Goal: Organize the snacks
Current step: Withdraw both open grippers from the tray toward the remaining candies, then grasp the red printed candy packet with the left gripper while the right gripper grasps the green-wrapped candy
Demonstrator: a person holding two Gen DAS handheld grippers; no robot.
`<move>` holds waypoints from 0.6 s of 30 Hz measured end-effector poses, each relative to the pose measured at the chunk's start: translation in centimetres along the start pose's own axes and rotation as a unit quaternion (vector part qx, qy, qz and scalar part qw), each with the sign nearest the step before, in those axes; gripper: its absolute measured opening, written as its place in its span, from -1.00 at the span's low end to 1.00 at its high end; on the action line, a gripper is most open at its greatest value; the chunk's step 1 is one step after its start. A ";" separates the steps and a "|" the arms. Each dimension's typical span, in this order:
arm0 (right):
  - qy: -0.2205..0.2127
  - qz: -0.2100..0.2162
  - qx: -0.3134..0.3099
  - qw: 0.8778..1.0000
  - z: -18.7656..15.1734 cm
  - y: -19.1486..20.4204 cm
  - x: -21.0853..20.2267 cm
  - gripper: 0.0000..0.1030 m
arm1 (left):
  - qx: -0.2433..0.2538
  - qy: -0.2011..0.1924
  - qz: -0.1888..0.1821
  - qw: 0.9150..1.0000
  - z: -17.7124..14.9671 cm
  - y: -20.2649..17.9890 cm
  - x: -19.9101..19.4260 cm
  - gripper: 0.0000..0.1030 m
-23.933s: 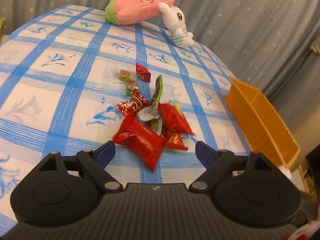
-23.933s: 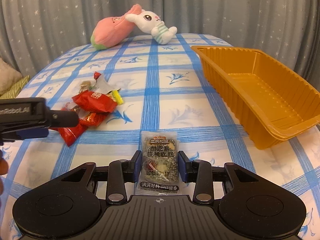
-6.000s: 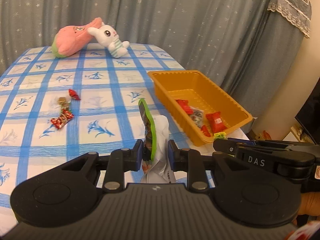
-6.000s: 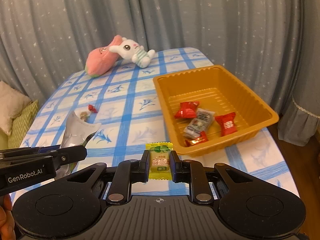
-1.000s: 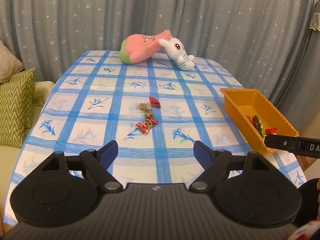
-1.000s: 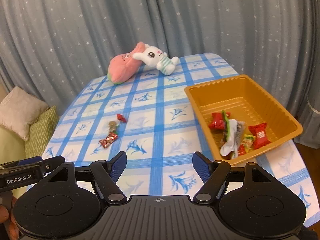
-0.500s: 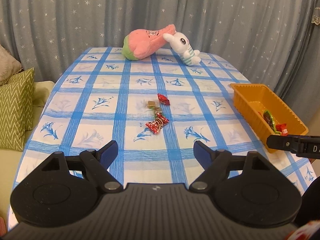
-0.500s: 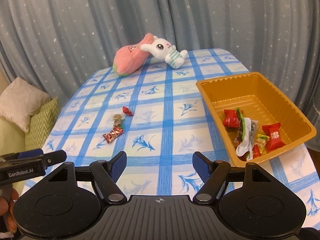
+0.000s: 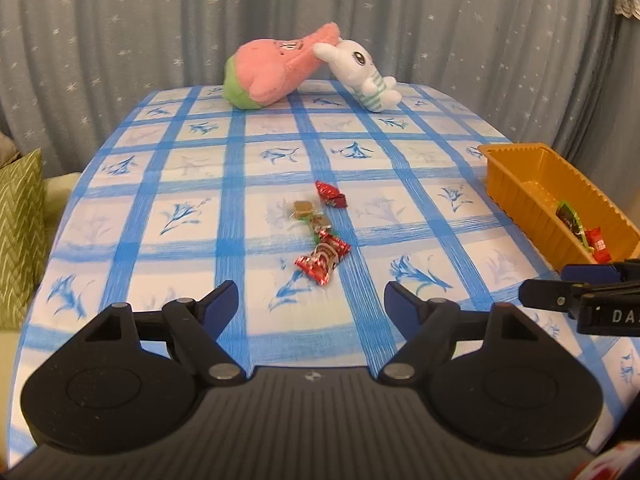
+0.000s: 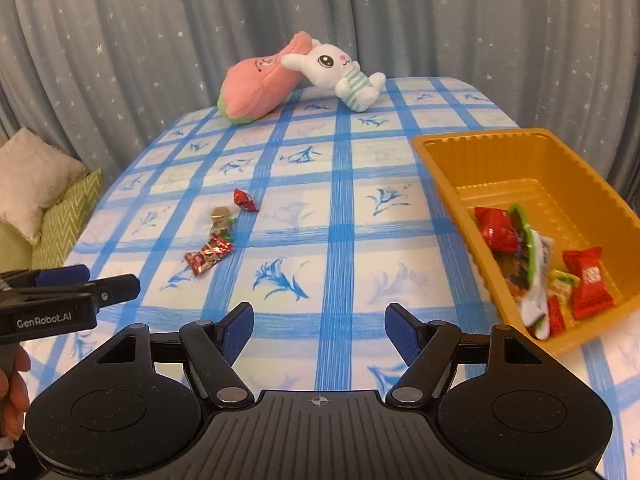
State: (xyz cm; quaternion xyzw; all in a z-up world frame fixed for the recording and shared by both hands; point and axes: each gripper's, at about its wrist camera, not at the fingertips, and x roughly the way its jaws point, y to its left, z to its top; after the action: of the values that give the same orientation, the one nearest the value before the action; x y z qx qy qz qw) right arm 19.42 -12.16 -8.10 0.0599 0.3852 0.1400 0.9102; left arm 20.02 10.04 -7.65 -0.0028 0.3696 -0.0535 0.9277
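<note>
— Where are the snacks?

— A small cluster of candies (image 9: 320, 228) lies on the blue-checked tablecloth (image 9: 192, 216), well to the left of the orange tray (image 10: 560, 184). Nearest me is a red-and-silver wrapped one (image 9: 322, 258); just behind it are two brownish pieces (image 9: 304, 210), and farthest from me a red one (image 9: 330, 194). The rest sit in the near end of the tray: red packets (image 10: 586, 276), a green-edged pouch (image 10: 530, 252), a yellow one

— And your claws?

— My left gripper (image 9: 312, 300) has just narrowed a touch but stands wide apart with nothing in it, the cluster just ahead. My right gripper (image 10: 320, 328) gapes empty too, left of the tray's near corner

— Anything beyond?

— Behind the tray, at the far edge, a pink plush (image 9: 272, 70) touches a white bunny (image 9: 362, 72); starry curtains (image 9: 120, 20) hang behind
</note>
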 end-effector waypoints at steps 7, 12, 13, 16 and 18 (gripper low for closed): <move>0.000 0.000 -0.014 1.000 0.9 -0.1 3.6 0.41 | 0.024 0.007 -0.016 1.000 0.8 0.3 4.1 0.37; -0.003 0.001 -0.021 1.000 1.6 -0.3 5.6 0.40 | 0.042 0.012 -0.023 0.999 1.0 0.5 6.8 0.20; -0.003 0.001 -0.023 1.000 1.7 -0.3 6.0 0.40 | 0.042 0.012 -0.027 0.999 1.0 0.6 7.3 0.12; -0.001 0.003 -0.025 1.000 2.0 -0.4 7.1 0.40 | 0.052 0.012 -0.035 0.998 1.1 0.4 8.4 0.03; 0.000 0.003 -0.026 1.000 2.1 -0.4 7.7 0.40 | 0.063 0.012 -0.038 0.997 1.3 0.3 9.1 0.02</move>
State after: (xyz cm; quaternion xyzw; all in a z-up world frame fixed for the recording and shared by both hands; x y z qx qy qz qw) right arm 26.14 -10.29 -11.95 0.0373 0.3813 0.1524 0.9110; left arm 27.46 9.34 -12.97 0.0421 0.3758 -0.1116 0.9190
